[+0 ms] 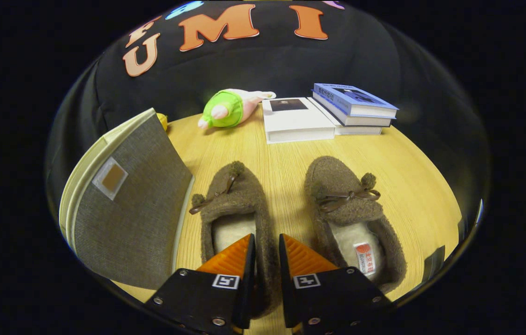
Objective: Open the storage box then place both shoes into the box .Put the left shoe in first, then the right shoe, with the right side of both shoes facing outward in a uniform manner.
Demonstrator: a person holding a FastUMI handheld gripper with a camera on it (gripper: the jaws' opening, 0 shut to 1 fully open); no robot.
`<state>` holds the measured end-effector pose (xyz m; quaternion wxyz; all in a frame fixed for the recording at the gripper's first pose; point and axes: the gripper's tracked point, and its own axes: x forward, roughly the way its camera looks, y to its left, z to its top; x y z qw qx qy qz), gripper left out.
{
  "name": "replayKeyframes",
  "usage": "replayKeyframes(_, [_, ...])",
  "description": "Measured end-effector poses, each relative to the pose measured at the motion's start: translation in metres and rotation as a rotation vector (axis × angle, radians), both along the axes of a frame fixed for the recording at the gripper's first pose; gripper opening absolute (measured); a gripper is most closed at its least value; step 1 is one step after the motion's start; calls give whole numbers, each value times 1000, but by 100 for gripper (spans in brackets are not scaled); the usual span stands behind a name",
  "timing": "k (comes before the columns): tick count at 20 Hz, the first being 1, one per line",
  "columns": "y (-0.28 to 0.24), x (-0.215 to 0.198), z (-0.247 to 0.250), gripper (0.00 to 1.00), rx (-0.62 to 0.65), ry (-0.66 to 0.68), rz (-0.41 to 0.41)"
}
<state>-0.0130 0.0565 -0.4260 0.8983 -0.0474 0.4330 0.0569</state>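
Shoes: two brown fleecy slippers side by side on the wooden table point(291, 158), toes pointing away from the gripper.
Gripper point(266, 244): fingers drawn close, straddling the inner side wall of the left shoe point(235, 218), one finger over its lined opening, the other on the table side. It looks clenched on that wall, though actual contact of both fingers cannot be told.
Left shoe: just beside the storage box, bow and pompoms on its toe.
Right shoe point(351, 218): a little apart from the left one, label on its insole, untouched.
Storage box point(128, 209): grey fabric-covered, pale edging, standing next to the left shoe; the face with the small tag leans this way, and whether it is open cannot be told.
Handling: light, soft and floppy, likely to sag when lifted by one wall. Fleece gives grip rather than slip. The collar wall near the heel or mid-side is the best hold.
Beyond: a green and pink plush toy point(228, 109), a white book point(296, 120) and a blue-covered book stack point(356, 104) near the wall.
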Motion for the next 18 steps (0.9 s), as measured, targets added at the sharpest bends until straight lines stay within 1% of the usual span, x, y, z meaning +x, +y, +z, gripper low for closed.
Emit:
replayKeyframes(1, [0,1,1,9,4,-8,-18])
replayKeyframes(2, [2,-1,3,5,15,-5,-28])
replayKeyframes(3, [4,-1,5,3,30,-9,-36])
replayKeyframes(7, [10,2,26,2,30,-28,-32])
replayKeyframes(10, [18,8,49,2,55,-57,-28])
replayKeyframes(12, [25,15,70,2,82,-94,-28])
replayKeyframes(18, [49,35,145,2,79,-217,9])
